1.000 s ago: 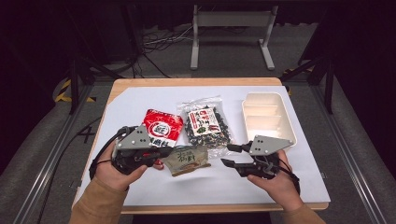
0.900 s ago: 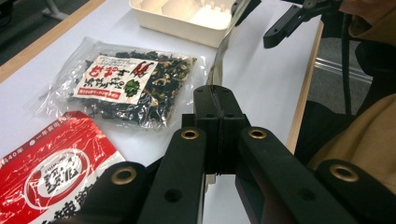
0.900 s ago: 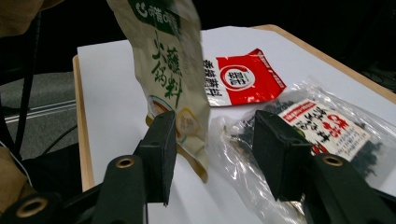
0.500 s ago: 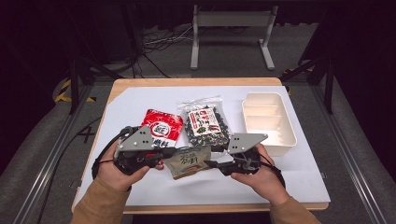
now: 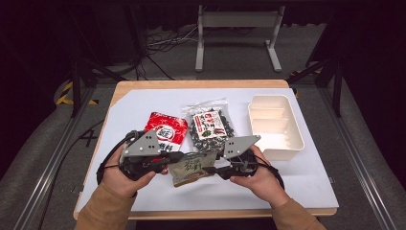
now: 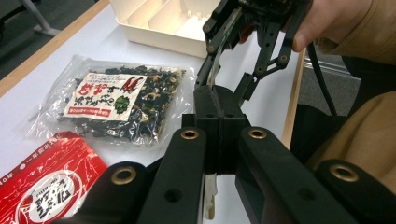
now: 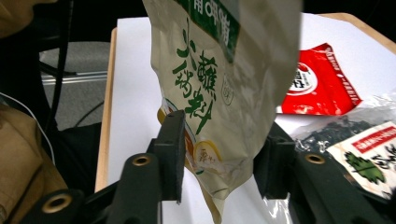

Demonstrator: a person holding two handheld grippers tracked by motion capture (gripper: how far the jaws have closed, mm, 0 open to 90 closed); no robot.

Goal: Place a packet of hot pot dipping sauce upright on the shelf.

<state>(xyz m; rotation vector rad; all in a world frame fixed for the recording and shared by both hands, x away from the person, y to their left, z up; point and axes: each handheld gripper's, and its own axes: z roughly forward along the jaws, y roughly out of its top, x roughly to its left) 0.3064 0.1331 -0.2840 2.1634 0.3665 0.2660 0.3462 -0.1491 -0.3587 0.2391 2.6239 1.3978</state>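
A beige snack packet [image 5: 191, 168] with green print is held just above the table's front between both hands. My left gripper [image 5: 173, 161] is shut on its left end; in the left gripper view the jaws of this gripper [image 6: 218, 126] are pressed together on the packet's thin edge [image 6: 209, 201]. My right gripper [image 5: 218, 170] stands open at the packet's right end. In the right gripper view the packet [image 7: 219, 93] hangs between the spread jaws of that gripper [image 7: 224, 161] without being pinched. The right gripper [image 6: 247, 42] also appears beyond the left one.
A red packet [image 5: 165, 132] and a clear bag of dark dried seaweed [image 5: 210, 125] lie side by side mid-table on the white sheet [image 5: 139, 103]. A cream divided tray [image 5: 293, 143] sits at the right. The wooden table edge runs close to the hands.
My right gripper has moved left from beside the tray to the packet, and its open jaws now straddle the packet's right end. The left gripper has kept its hold, almost in place.
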